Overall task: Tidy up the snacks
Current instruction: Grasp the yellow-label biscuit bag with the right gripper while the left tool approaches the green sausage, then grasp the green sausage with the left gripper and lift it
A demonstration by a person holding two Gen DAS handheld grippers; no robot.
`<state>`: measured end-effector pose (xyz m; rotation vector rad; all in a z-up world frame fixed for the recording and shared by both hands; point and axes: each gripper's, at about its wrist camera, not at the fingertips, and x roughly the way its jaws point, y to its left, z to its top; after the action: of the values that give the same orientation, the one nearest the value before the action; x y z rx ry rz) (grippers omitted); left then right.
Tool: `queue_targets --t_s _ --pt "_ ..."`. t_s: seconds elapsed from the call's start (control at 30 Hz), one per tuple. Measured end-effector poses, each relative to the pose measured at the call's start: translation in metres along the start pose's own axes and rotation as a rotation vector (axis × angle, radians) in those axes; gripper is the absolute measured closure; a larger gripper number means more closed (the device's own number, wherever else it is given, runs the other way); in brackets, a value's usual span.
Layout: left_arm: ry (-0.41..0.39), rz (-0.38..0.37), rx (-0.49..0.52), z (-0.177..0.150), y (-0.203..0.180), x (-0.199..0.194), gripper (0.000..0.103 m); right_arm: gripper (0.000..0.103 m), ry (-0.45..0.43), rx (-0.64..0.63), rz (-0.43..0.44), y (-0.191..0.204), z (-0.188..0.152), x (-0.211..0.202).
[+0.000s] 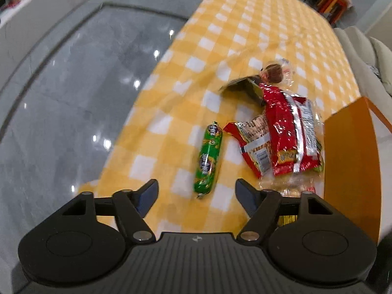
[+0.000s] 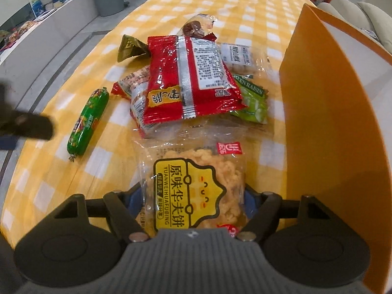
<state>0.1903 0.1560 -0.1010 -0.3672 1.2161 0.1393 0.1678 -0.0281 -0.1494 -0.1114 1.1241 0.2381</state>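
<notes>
A clear packet of yellow waffle snack (image 2: 196, 191) lies at the near end of the snack pile on the yellow checked tablecloth (image 2: 245, 5). My right gripper (image 2: 193, 199) stands over it, and its blue pads (image 2: 248, 202) press the packet's two long edges. A green sausage stick (image 1: 208, 159) (image 2: 88, 120) lies alone to the left of the pile. My left gripper (image 1: 196, 192) hangs open just above the stick's near end, nothing between its fingers. One of its fingers (image 2: 27, 125) shows blurred at the left of the right wrist view.
The pile holds a red foil packet (image 2: 191, 78) (image 1: 286, 127), a green raisin packet (image 2: 254, 103), an olive pouch (image 2: 129, 46) and a clear packet with something brown (image 2: 196, 27). An orange box wall (image 2: 330, 122) (image 1: 352, 159) stands right. The table edge and grey floor (image 1: 73, 85) lie left.
</notes>
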Motion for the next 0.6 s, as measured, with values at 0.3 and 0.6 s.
queue_targets --t_s 0.3,0.6 --pt "0.045 0.079 0.055 0.022 -0.017 0.04 0.037 0.028 0.003 -0.025 0.017 -0.001 -0.001 -0.001" --pt "0.041 0.107 0.127 0.017 -0.031 0.049 0.078 0.029 0.012 -0.04 0.03 -0.002 0.001 0.0"
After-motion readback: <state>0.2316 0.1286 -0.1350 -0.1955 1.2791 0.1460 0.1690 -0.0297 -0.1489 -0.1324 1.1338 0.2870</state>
